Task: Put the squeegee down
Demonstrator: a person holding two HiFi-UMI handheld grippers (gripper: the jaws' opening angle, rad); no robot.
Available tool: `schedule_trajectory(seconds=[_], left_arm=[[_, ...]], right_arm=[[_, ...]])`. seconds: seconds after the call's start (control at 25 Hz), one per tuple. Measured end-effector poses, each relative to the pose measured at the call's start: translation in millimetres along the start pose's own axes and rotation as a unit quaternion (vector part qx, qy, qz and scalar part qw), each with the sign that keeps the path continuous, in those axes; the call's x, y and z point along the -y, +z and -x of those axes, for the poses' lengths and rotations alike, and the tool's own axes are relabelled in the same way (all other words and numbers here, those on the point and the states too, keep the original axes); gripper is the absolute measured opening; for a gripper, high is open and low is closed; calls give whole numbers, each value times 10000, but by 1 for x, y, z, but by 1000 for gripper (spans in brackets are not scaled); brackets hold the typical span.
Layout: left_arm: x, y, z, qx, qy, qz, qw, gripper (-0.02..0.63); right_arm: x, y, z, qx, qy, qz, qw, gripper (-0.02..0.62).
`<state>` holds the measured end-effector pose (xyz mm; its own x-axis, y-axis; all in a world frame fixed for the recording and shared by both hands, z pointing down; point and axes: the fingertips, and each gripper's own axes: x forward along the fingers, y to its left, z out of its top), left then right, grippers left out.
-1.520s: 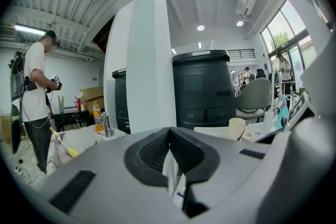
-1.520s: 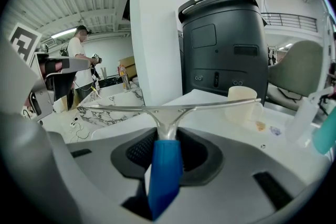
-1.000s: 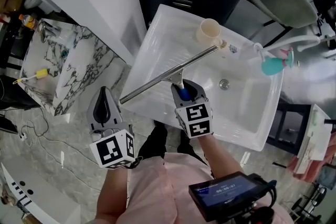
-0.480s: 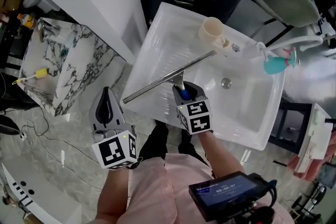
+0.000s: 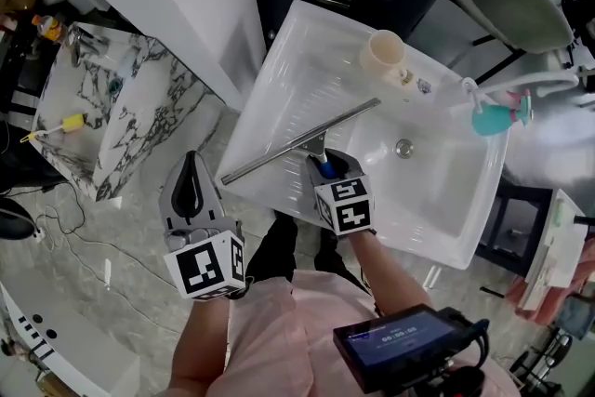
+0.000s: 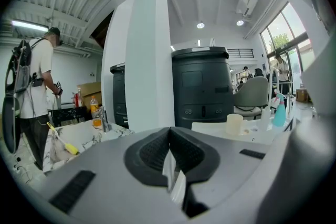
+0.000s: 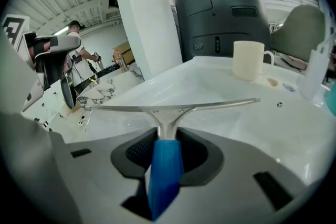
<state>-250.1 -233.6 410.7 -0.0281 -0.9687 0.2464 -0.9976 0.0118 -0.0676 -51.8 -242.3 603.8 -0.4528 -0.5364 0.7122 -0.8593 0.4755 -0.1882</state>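
Observation:
The squeegee (image 5: pixel 302 141) has a long metal blade and a blue handle (image 7: pixel 165 165). My right gripper (image 5: pixel 325 166) is shut on that handle and holds the blade slantwise, low over the left half of the white sink (image 5: pixel 279 74). In the right gripper view the blade (image 7: pixel 173 107) runs level across the basin (image 7: pixel 273 128), just in front of the jaws (image 7: pixel 164 152). I cannot tell whether the blade touches the basin. My left gripper (image 5: pixel 192 186) hangs outside the sink's near left corner, above the floor. Its jaws (image 6: pixel 169 150) are shut with nothing between them.
A cream cup (image 5: pixel 383 51) stands on the sink's far rim and a teal spray bottle (image 5: pixel 493 118) at its right by the tap. The drain (image 5: pixel 403 147) is right of the gripper. A marble counter (image 5: pixel 139 112) with a yellow brush (image 5: pixel 56 127) lies left. A person (image 6: pixel 34 86) stands far left.
My right gripper has sunk with the squeegee, bringing the blade lower over the basin. The left gripper has stayed where it was.

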Motion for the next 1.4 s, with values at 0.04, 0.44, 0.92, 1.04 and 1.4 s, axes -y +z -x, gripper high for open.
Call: schedule_trajectory(seconds=[0.04, 0.44, 0.92, 1.04, 1.4], left_arm=[[0, -1, 0, -3, 6, 3, 10000, 9], [-1, -4, -2, -63, 46, -5, 10000, 9], [4, -3, -9, -81, 17, 39, 10000, 9], [5, -2, -8, -57, 19, 56, 10000, 9], [11, 9, 2, 77, 65, 12, 9999, 9]], right_arm=[[-1, -1, -1, -18, 12, -6, 10000, 114], [2, -11, -11, -265, 107, -73, 9996, 115], [3, -14, -17, -479, 280, -224, 9982, 146], [-2, -14, -18, -597, 400, -165, 9973, 221], [1, -4, -3, -458, 386, -60, 9982, 249]])
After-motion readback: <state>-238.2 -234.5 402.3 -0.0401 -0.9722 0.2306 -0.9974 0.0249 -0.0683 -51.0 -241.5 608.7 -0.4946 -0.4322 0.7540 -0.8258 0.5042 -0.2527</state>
